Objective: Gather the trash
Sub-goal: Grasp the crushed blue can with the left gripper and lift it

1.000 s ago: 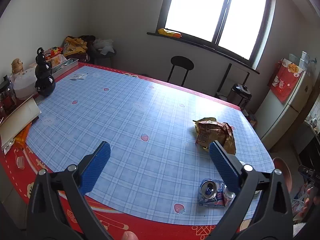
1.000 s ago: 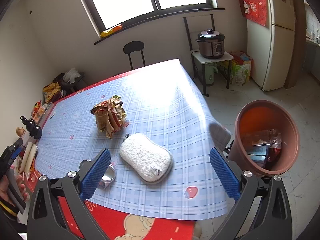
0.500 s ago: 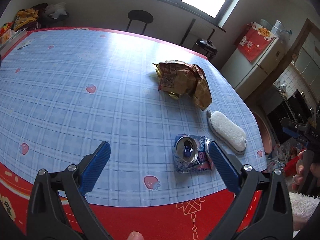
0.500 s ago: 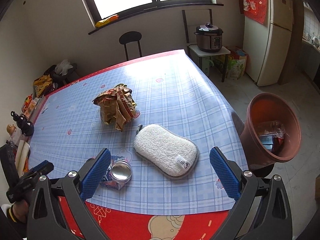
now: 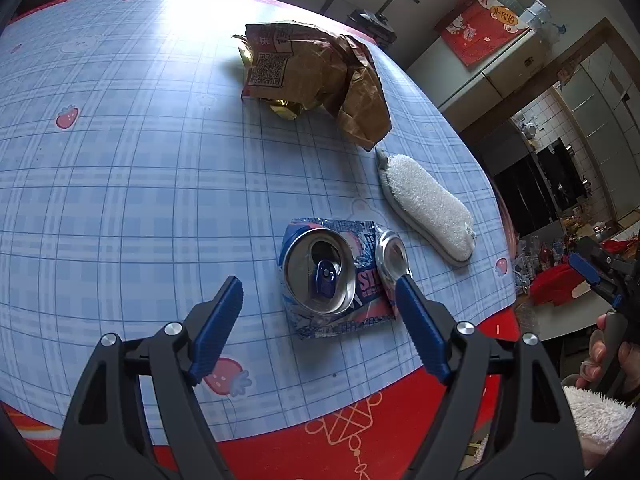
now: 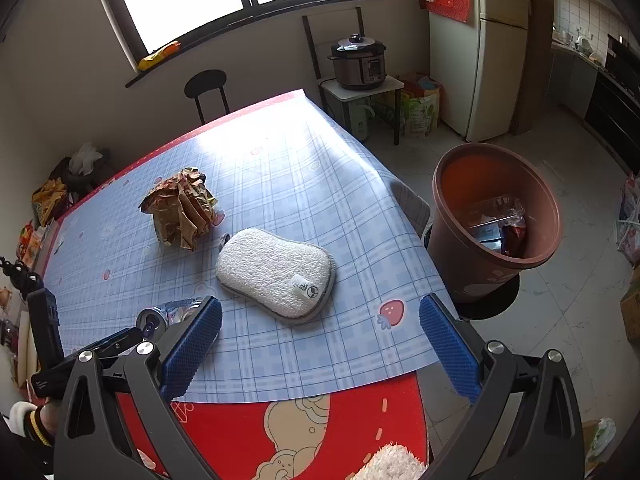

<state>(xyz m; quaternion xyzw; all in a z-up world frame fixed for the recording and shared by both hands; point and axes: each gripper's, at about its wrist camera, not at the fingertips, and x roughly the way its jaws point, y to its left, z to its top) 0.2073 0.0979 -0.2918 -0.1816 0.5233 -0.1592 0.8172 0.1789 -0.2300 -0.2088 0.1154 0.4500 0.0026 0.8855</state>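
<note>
While both grippers hang over the near edge of the table, the scene reads as follows:
Left gripper (image 5: pixel 320 300): angled down at the table, jaws closing but not yet on anything; the blue fingers (image 5: pixel 218 322) straddle the can without touching it, as far as the left wrist view shows
Crushed can (image 5: pixel 332 276): flattened blue and pink drink can, lying on its side near the table's front edge, its opened top facing the camera; it sits between the left fingers, nearer the right-hand one
Crumpled bag (image 5: pixel 312 76): brown snack wrapper with a printed square code, further back on the table, well apart from the can
Sponge pad (image 6: pixel 276 270): white, oval, grey-edged, flat on the cloth between the bag and the table's corner, just beside the can
Right gripper (image 6: pixel 320 334): jaws wide, nothing between them; it hovers above the table edge in front of the sponge pad
Bin (image 6: pixel 496 224): brown round tub on the floor just beside the table's corner, with wrappers already inside
Table (image 6: pixel 280 152): blue checked cloth with strawberry prints over a red cover
Right hand (image 5: pixel 612 348): seen at the edge of the left wrist view, gripping its tool's handle, above a white fleecy cuff (image 5: pixel 596 416)
</note>
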